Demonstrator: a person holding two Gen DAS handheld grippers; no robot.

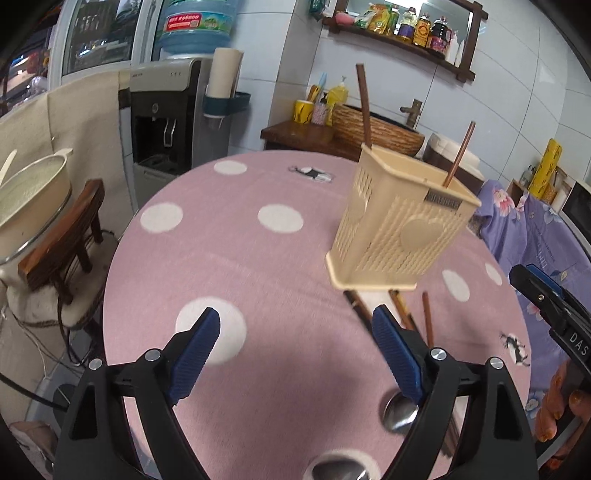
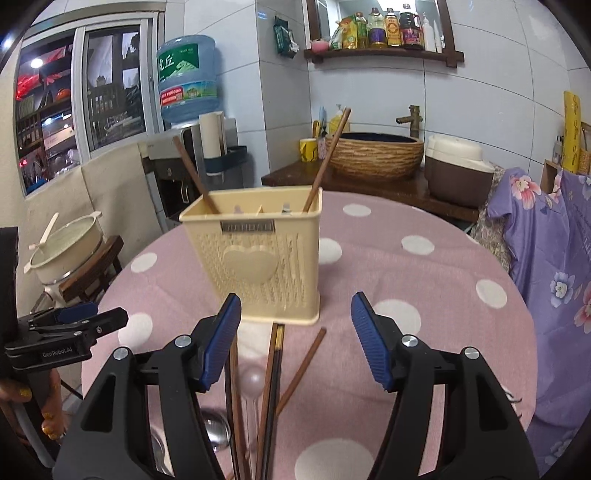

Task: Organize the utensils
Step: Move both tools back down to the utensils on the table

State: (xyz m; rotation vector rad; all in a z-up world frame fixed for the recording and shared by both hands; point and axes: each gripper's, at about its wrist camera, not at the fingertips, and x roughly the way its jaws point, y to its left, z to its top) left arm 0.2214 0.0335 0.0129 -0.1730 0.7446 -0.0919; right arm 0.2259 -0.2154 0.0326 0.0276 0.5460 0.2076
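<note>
A cream plastic utensil holder (image 2: 258,258) stands on the pink dotted round table (image 2: 406,295), with two brown chopsticks (image 2: 327,162) leaning out of it. In the left wrist view the holder (image 1: 399,229) sits right of centre. Several loose chopsticks (image 2: 273,376) and steel spoons (image 2: 216,428) lie on the cloth in front of it. My right gripper (image 2: 295,339) hovers open above those chopsticks, nothing between its fingers. My left gripper (image 1: 295,354) is open over the cloth, left of the chopsticks (image 1: 426,317), with a spoon (image 1: 400,411) under its right finger.
A water dispenser (image 2: 184,122) and a wooden stool with a cream pot (image 2: 66,251) stand left of the table. Behind it are a woven basin (image 2: 373,155), a rice cooker (image 2: 458,170) and a shelf of bottles (image 2: 384,29). Purple floral cloth (image 2: 546,258) hangs at the right.
</note>
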